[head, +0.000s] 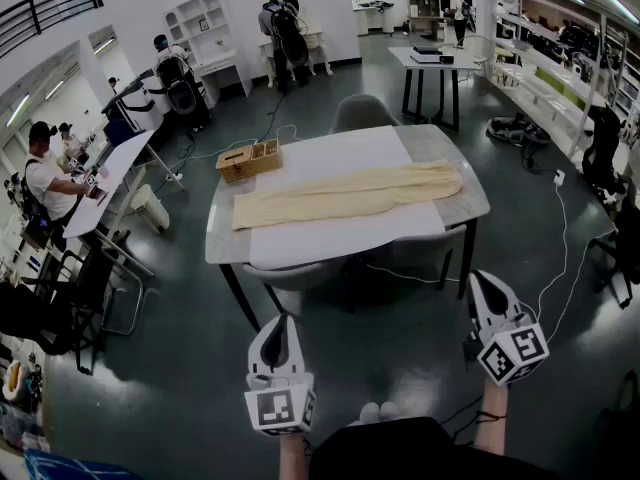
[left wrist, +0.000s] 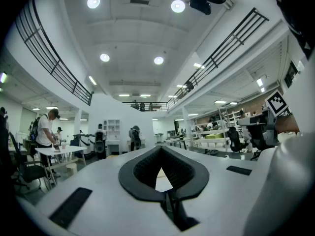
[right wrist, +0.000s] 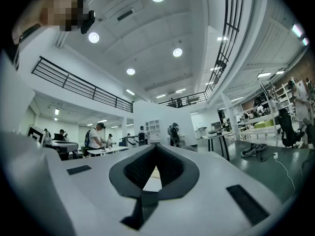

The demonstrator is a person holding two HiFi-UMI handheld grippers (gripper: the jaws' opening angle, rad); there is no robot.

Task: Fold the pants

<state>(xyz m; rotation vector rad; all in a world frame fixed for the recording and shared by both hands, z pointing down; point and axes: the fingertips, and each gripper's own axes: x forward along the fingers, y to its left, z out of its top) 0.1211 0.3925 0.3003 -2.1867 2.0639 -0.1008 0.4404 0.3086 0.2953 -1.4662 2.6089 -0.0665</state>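
Pants [head: 350,194] lie flat and stretched out long on a white sheet [head: 340,153] that covers most of the gray table [head: 445,146]. This is the head view. The legs look stacked on top of each other, so the pants make one long strip. I think they are spread out like that so they are easy to fold. No cross fold shows yet, so that part of the job has not begun. A wooden box [head: 249,159] sits at the left corner of the table, just beside the pants but not on them. It looks out of the way there. The left gripper [head: 283,326] and the right gripper [head: 483,283] are both low and close to the person, well apart from the table. They point toward it, so the person has to step closer before any folding can begin.

In the left gripper view, the left gripper [left wrist: 161,154] has its jaws pressed together at the tip. Nothing is pinched between them. A pale bit shows through the small gap, and I cannot tell what it is.

In the right gripper view, the right gripper [right wrist: 156,149] is also pressed together and holds nothing. It looks out across the room, with the table far ahead.
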